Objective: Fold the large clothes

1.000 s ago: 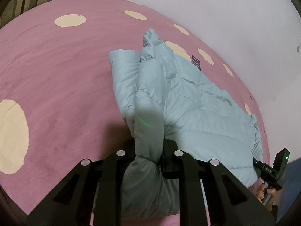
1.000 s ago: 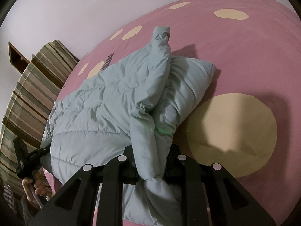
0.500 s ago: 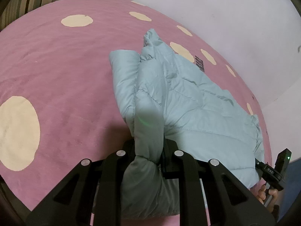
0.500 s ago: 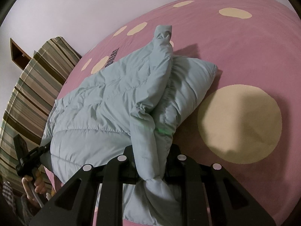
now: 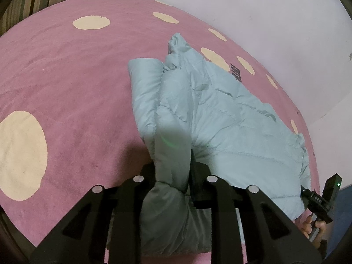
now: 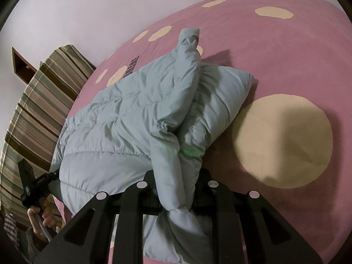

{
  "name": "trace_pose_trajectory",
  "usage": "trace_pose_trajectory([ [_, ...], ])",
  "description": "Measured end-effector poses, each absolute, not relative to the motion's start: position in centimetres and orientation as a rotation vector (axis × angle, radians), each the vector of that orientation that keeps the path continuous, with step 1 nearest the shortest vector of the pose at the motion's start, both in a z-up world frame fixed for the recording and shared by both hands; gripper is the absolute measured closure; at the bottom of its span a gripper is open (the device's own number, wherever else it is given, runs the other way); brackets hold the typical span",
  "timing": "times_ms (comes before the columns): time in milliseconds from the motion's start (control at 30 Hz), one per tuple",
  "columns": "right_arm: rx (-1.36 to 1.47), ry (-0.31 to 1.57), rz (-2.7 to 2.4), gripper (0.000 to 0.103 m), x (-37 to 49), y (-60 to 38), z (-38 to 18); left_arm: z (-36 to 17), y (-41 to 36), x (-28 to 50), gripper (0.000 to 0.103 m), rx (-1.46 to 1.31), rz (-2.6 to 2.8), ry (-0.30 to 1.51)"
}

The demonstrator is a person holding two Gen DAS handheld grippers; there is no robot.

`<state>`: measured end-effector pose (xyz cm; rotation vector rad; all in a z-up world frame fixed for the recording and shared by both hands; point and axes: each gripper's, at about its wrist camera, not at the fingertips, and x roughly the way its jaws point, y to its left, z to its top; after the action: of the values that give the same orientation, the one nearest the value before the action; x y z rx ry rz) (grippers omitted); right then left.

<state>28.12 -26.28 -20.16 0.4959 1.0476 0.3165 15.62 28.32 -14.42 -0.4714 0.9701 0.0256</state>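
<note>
The pale blue puffer jacket [image 5: 220,118] lay part-folded on the pink spotted rug [image 5: 66,70]. The left gripper [image 5: 173,176] pinched one bunched edge while its jaws were opening; the right gripper [image 6: 176,187] pinched another. Judged risk: slippery padded fabric could slide free and spring the fold open

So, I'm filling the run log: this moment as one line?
left gripper: opening, jacket fold between | right gripper: shut on jacket | jacket on pink rug
</note>
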Motion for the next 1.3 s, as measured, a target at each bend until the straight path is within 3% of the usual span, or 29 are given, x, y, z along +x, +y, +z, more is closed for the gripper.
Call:
trace_pose_trajectory([
  [200,0.498,1.042,0.307,0.078,27.8,-26.5,-20.1,-14.2,28.1,15.7,0.070,-0.433,0.046,0.969],
  [400,0.488,1.034,0.273,0.066,27.4,-26.8,-19.7,-13.9,28.3,15.4,0.051,-0.421,0.066,0.968],
  [533,0.477,1.029,0.240,0.065,27.0,-27.4,-18.9,-13.5,28.5,15.2,0.041,-0.414,0.086,0.959],
  [767,0.369,0.992,0.140,0.058,26.2,-28.1,-16.5,-13.3,28.9,15.0,0.036,-0.409,0.096,0.956],
  [1300,0.223,0.929,0.177,0.059,24.8,-22.6,-13.1,-13.8,28.9,14.9,0.035,-0.433,0.087,0.962],
])
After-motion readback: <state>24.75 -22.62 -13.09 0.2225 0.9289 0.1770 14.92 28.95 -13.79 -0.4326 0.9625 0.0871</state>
